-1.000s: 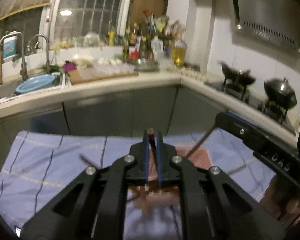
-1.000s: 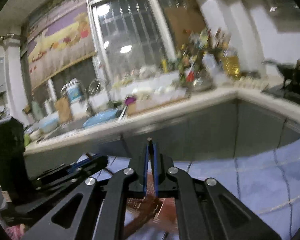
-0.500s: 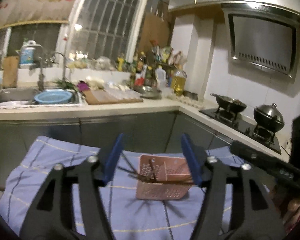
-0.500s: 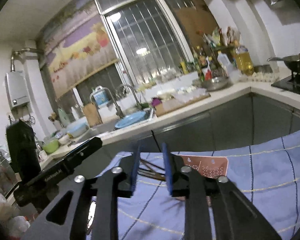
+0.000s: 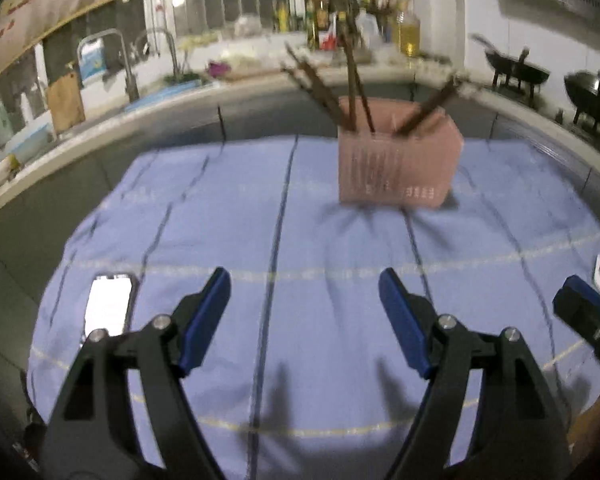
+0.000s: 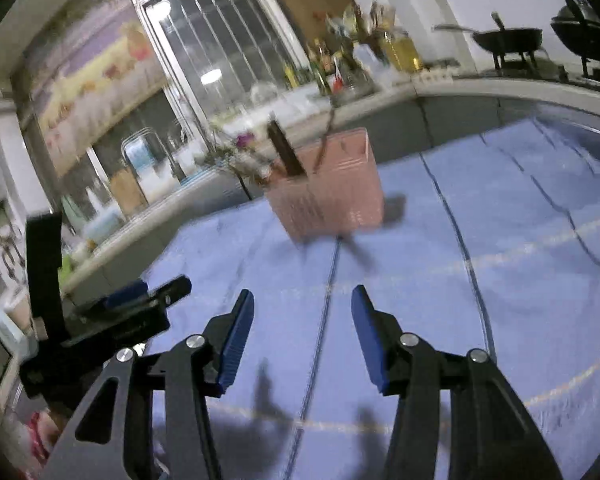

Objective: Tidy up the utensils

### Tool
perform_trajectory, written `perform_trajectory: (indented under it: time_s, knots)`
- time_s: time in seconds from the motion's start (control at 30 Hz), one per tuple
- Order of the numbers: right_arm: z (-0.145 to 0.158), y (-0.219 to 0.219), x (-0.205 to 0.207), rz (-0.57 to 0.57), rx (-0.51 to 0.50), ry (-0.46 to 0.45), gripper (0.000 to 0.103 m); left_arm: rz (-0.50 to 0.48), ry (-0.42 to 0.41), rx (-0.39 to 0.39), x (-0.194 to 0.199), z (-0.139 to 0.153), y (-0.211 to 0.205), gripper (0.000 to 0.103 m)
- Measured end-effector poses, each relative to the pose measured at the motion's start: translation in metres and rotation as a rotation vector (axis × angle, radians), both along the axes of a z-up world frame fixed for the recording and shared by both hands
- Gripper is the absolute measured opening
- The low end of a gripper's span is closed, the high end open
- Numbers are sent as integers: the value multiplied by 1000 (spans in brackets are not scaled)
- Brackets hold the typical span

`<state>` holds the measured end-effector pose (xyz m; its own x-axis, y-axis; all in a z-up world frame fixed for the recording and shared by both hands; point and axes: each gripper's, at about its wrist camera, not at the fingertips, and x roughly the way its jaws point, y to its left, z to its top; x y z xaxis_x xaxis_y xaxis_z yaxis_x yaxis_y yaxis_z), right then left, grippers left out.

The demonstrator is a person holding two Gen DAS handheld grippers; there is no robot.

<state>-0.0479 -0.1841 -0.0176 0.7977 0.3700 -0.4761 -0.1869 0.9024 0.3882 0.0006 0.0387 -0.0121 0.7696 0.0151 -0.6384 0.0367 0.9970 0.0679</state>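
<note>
— Now, item one: where do the utensils stand?

— Entered as follows. Pink holder [image 5: 398,160], upright on the blue cloth [image 5: 260,240], toward the cloth's far edge, right of its middle in my left view. Dark chopsticks [image 5: 354,84] standing in it, several, leaning apart; I cannot count them through the blur. From my right view the same holder [image 6: 332,196] sits toward the far edge as well.

— Item two: your tongs?

— Left tongs [image 5: 304,312]: blue pads spread wide, nothing between them, low over the near part of the cloth. Right tongs [image 6: 302,328]: likewise parted and empty, well apart from the holder.

— Anything else on the cloth?

— One phone [image 5: 108,308], lit, near the left edge, just beside my left pad. A small white thing at the right edge, too cut off to name. No loose utensil visible on the cloth.

— Step in hand, then?

— I judge it the close of a placing: sticks are in, both tongs free. Next calls for a look round for any stray piece; if one turns up, approach it low, pinch near its middle, carry it upright over the holder's mouth.
</note>
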Motion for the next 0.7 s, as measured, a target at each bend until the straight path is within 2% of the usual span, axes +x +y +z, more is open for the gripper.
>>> perform_trajectory:
  time_s: [0.13, 0.27, 0.43, 0.7]
  knots:
    - [0, 6, -2, 8, 2, 4, 51, 7, 35, 1, -6, -12, 0, 74]
    - [7, 9, -5, 16, -3, -26, 51, 16, 20, 1, -6, -8, -3, 74]
    - [6, 7, -5, 22, 12, -20, 52, 21, 28, 7, -4, -7, -9, 74]
    - [7, 2, -4, 16, 35, -6, 51, 15, 13, 24, -7, -3, -15, 90]
